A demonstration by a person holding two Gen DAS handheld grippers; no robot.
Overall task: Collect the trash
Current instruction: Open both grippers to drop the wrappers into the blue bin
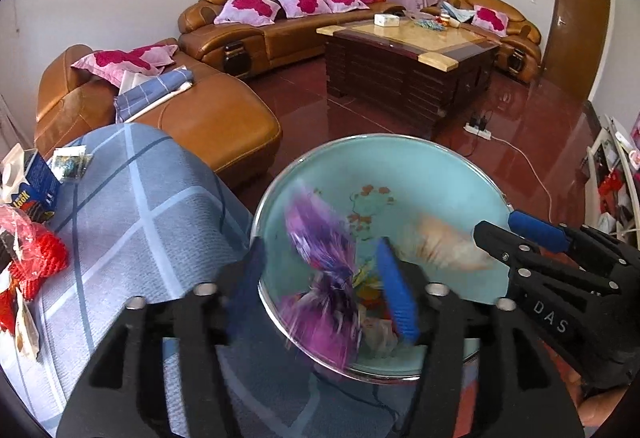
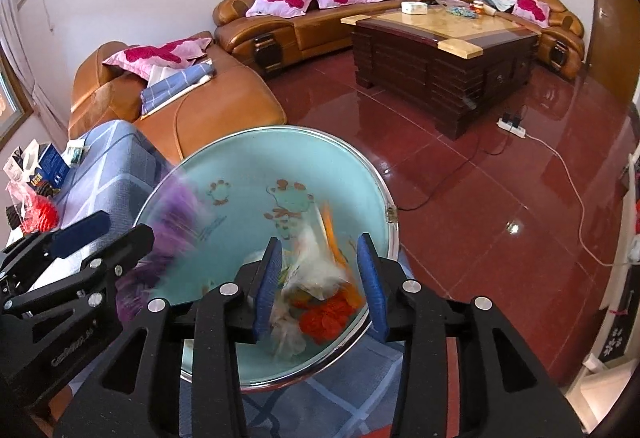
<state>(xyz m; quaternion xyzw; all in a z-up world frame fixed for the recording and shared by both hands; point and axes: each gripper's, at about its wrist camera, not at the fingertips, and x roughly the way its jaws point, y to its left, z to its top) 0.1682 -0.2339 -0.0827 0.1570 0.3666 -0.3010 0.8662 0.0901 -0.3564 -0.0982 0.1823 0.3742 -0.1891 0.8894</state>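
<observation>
A light blue basin with a metal rim holds several wrappers. My left gripper is open over the basin; a blurred purple wrapper hangs between its fingers, apparently falling. My right gripper is open over the basin; a blurred white and orange wrapper is between its fingers. An orange-red wrapper lies in the basin bottom. The right gripper also shows in the left wrist view, and the left gripper in the right wrist view.
A blue checked cloth covers the surface to the left, with a red net bag, a blue box and small packets on it. Brown sofas, a wooden coffee table, a power strip on red tiles.
</observation>
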